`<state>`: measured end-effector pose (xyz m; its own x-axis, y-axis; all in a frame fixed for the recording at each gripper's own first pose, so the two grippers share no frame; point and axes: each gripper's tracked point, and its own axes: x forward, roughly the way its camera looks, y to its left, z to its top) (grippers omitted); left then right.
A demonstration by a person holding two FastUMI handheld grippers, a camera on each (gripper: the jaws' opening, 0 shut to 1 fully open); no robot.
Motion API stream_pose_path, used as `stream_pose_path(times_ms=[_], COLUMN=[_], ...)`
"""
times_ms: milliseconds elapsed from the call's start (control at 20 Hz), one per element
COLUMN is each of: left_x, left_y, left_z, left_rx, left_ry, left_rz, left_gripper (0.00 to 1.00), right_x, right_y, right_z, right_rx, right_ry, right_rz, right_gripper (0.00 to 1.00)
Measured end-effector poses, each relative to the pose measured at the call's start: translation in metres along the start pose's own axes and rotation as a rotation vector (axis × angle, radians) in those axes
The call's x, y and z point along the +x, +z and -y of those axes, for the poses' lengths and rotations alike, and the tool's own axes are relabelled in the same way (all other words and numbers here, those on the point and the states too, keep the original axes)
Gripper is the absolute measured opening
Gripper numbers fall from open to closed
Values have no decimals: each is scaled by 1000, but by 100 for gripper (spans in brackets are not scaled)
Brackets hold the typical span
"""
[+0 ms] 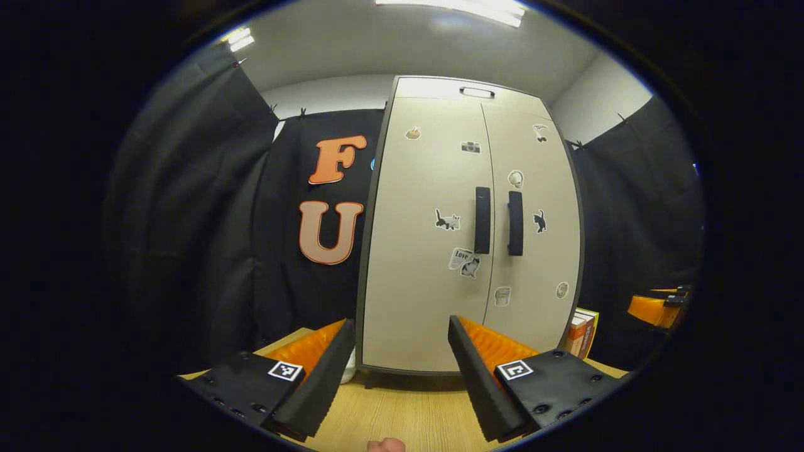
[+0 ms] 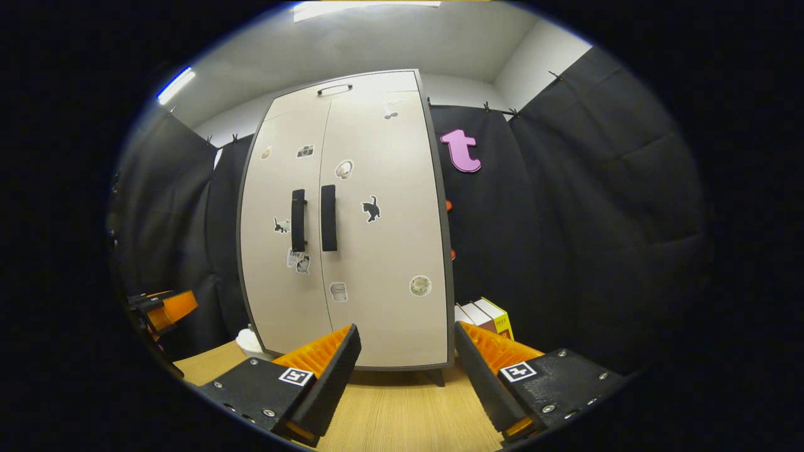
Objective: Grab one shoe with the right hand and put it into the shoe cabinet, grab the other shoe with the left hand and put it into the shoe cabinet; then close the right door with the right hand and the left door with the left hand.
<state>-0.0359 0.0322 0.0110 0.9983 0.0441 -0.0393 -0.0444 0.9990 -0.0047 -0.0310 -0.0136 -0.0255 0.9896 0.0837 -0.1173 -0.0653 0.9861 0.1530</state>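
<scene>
Your left gripper [image 1: 401, 351] hangs spread wide and empty, ridged pads facing inward. At 12 o'clock stands the shoe cabinet [image 1: 433, 251], smooth and matte, two doors flush, two bar handles [image 1: 482, 220], on the wood-grain counter [image 1: 402, 408]. Your right gripper [image 2: 407, 355] gapes likewise. Books [image 2: 487, 314] at 1 o'clock, partly hidden.

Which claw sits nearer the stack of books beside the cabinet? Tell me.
Right, probably. The right claw hangs just left of the books; the left claw faces the cabinet, with the books farther right.
</scene>
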Motion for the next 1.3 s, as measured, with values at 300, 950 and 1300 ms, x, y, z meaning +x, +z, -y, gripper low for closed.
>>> stream_pose_path(times_ms=[300, 950, 1300], left_x=[6, 5, 4], left_y=[2, -3, -6], left_z=[14, 12, 9], left_rx=[-9, -25, -28], left_ry=[-37, -22, -23], left_rz=[5, -10, -23], left_gripper=[97, 99, 96], right_x=[-2, -4, -5], right_y=[-1, -1, -3], right_z=[2, 7, 6], right_rx=[4, 14, 18], right_ry=[-14, -26, -26], right_rz=[6, 4, -4], right_gripper=[92, 93, 93])
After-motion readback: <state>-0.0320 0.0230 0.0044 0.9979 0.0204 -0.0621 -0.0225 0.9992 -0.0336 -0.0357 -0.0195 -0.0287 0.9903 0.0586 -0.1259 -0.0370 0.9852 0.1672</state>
